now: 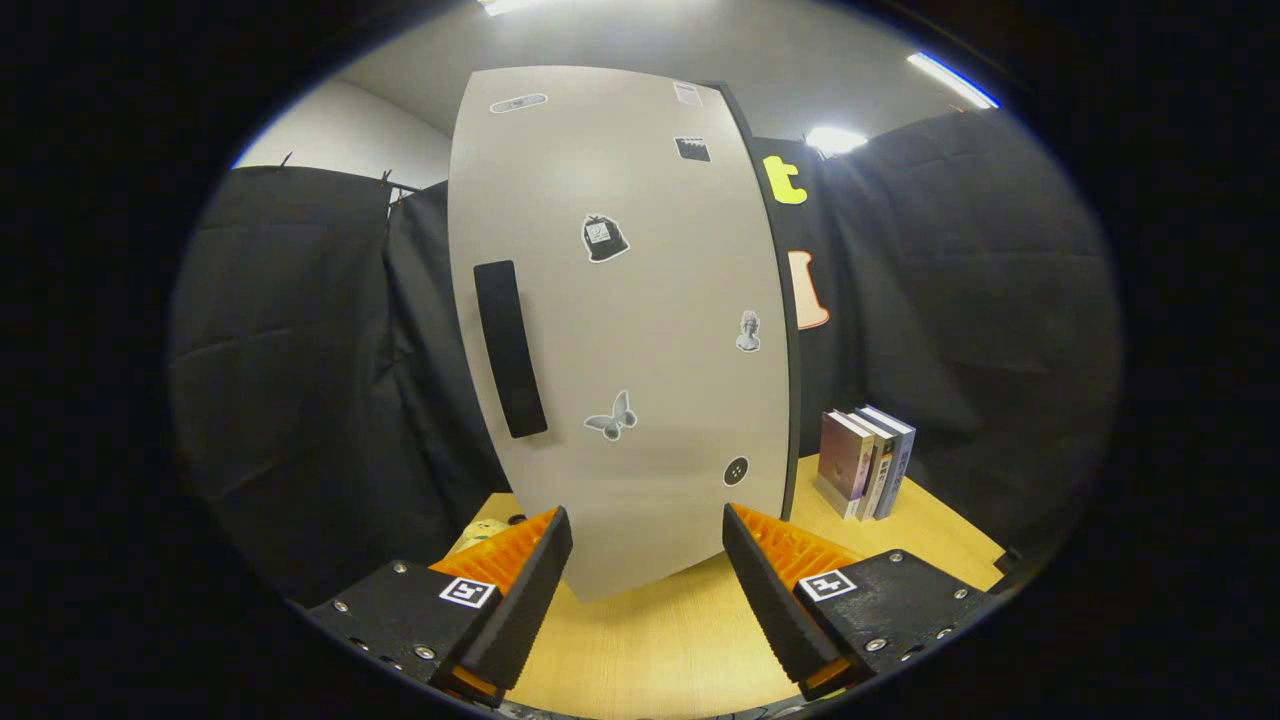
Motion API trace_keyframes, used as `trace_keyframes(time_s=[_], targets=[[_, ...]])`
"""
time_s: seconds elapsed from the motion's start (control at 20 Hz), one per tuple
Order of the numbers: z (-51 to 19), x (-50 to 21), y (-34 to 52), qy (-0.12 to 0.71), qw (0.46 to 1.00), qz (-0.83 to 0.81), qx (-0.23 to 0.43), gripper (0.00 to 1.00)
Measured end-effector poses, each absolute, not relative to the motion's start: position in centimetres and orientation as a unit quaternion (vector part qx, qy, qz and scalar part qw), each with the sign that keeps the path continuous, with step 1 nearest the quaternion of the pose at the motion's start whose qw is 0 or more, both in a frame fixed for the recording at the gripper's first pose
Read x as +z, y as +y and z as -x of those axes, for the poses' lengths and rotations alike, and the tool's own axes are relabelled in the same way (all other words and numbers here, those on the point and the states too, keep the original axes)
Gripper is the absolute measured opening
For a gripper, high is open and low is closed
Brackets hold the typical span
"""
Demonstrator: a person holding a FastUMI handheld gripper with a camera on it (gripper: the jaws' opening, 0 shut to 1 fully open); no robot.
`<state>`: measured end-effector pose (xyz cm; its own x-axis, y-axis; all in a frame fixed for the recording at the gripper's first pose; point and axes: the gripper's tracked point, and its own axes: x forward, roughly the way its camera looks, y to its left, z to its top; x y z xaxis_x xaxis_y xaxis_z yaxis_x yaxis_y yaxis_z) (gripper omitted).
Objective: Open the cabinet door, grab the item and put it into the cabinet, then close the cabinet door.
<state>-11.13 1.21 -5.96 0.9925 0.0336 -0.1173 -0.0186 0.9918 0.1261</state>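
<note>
Gripper (648, 560) fingers are spread wide apart, pinching nothing, with the lower edge of the cabinet door (620, 330) just ahead of them and between them. That pale door stands upright on the wooden table (650, 650), dotted with small stickers, its dark vertical handle (510, 348) on the left part. To the right and farther off, a few books (866, 462) stand upright on the table. A small yellowish item (480, 532) peeks out left of the door, beyond the left finger; what it is I cannot tell.
</note>
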Motion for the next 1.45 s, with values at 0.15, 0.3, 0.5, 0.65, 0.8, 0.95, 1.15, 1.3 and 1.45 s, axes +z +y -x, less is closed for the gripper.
trace_keyframes(time_s=[0.15, 0.3, 0.5, 0.65, 0.8, 0.95, 1.15, 1.3, 1.45], targets=[[11.0, -6.0, 1.5, 0.061, 0.996, -0.062, 0.012, 0.94], [10.9, -5.9, 1.7, 0.061, 0.996, -0.065, 0.010, 0.94], [10.9, -5.6, 1.6, 0.057, 0.996, -0.066, 0.007, 0.94], [10.9, -5.7, 1.4, 0.058, 0.996, -0.063, 0.004, 0.94], [10.9, -5.4, 1.3, 0.055, 0.996, -0.065, 0.003, 0.94], [11.0, -5.0, 1.3, 0.049, 0.997, -0.062, 0.005, 0.94], [11.2, -4.6, 1.0, 0.044, 0.997, -0.060, 0.006, 0.94], [11.3, -4.6, 0.8, 0.044, 0.997, -0.062, 0.006, 0.94], [11.3, -4.6, 0.7, 0.045, 0.997, -0.067, 0.005, 0.94]])
